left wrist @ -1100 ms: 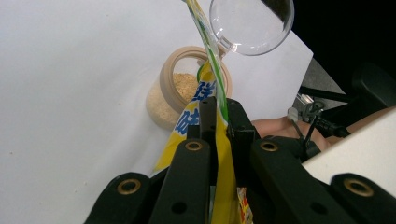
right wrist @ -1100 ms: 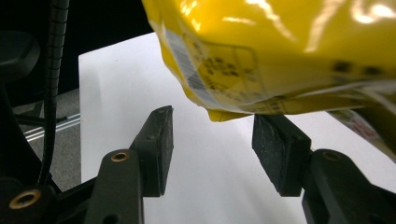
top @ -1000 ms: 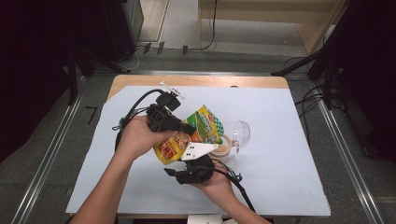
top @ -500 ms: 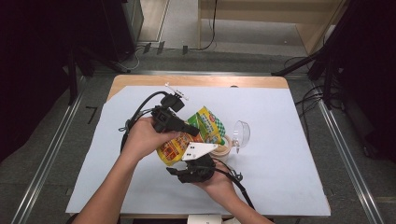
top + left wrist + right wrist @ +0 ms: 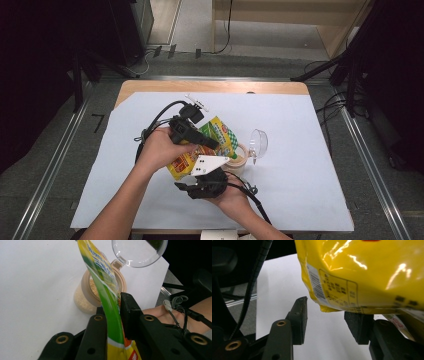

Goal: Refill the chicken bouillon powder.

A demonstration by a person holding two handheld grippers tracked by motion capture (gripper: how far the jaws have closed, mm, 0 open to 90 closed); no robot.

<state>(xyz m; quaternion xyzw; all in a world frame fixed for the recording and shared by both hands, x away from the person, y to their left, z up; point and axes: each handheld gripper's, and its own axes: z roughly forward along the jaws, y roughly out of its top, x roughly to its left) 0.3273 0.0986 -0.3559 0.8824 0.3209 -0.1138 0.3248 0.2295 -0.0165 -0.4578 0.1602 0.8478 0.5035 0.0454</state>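
Note:
A yellow and green snack bag (image 5: pixel 210 142) is held tilted above a small round jar (image 5: pixel 239 157) of pale grains. My left gripper (image 5: pixel 117 315) is shut on the bag's green edge (image 5: pixel 110 305), just over the jar's open mouth (image 5: pixel 105 287). The jar's clear hinged lid (image 5: pixel 138 251) stands open behind it, also visible as the clear lid (image 5: pixel 258 141) in the high view. My right gripper (image 5: pixel 325 320) is open under the bag's yellow bottom corner (image 5: pixel 362 272), with its pads (image 5: pixel 300 315) on either side and apart from the foil.
A pale blue sheet (image 5: pixel 310 180) covers the wooden table (image 5: pixel 150 86). Black cables (image 5: pixel 155 122) loop from the left gripper over the sheet. The person's right hand (image 5: pixel 160 312) lies beside the jar. Dark floor and metal rails surround the table.
The left hand and its gripper have shifted slightly right, tipping the bag closer over the jar. The right gripper stays below the bag.

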